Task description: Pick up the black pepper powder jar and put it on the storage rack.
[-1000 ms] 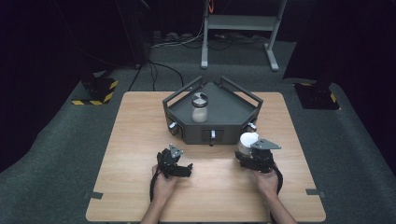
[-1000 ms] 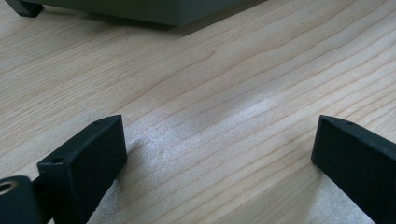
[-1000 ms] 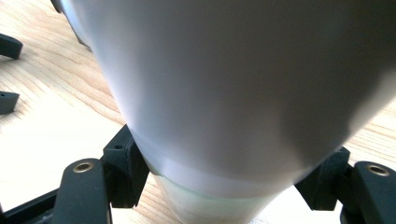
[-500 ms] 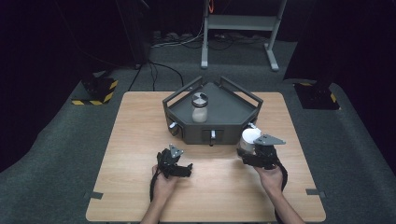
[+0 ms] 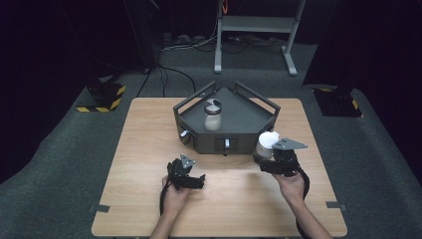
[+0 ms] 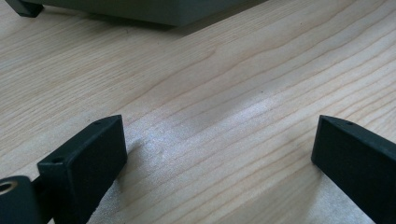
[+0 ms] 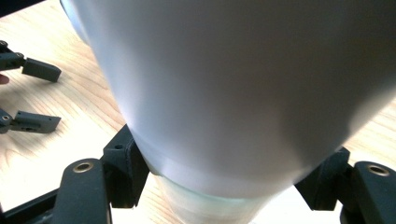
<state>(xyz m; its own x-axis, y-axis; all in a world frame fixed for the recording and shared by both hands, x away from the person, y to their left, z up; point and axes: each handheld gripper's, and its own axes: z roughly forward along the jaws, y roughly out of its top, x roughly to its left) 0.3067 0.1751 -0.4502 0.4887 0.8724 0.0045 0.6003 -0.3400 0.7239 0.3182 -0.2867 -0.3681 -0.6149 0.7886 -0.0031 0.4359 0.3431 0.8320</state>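
A: Looking at the high view, a white-lidded jar (image 5: 266, 145) is seen clamped in the right gripper (image 5: 273, 158), at about 4 o'clock from the grey 5-sided tray (image 5: 249, 124) and just beside its front right corner. Why is it held there?

B: A transfer between table and tray is the likely reason. The jar is gripped low on its body, under the broad white lid, so the lid is left free and the weight hangs below the grip. In the right gripper view the 2 black jaws are pressed against the narrow translucent part of the jar (image 7: 210, 196) from either side.

A: And the left gripper (image 5: 191, 180)?

B: It is parked at about 7 o'clock from the tray, low over the wooden table (image 5: 149, 149), with nothing held. In the left gripper view its jaws are spread wide over bare wood grain (image 6: 210, 93). It seems to be kept back so the path of the right hand is not crossed.

A: Is anything already in the tray?

B: 1 glass jar with a grey and white lid (image 5: 213, 115) is standing upright inside, near the tray's centre, well apart from the held jar.

A: Is the held jar touching the tray?

B: That cannot be told; it is seen just beside the wall.
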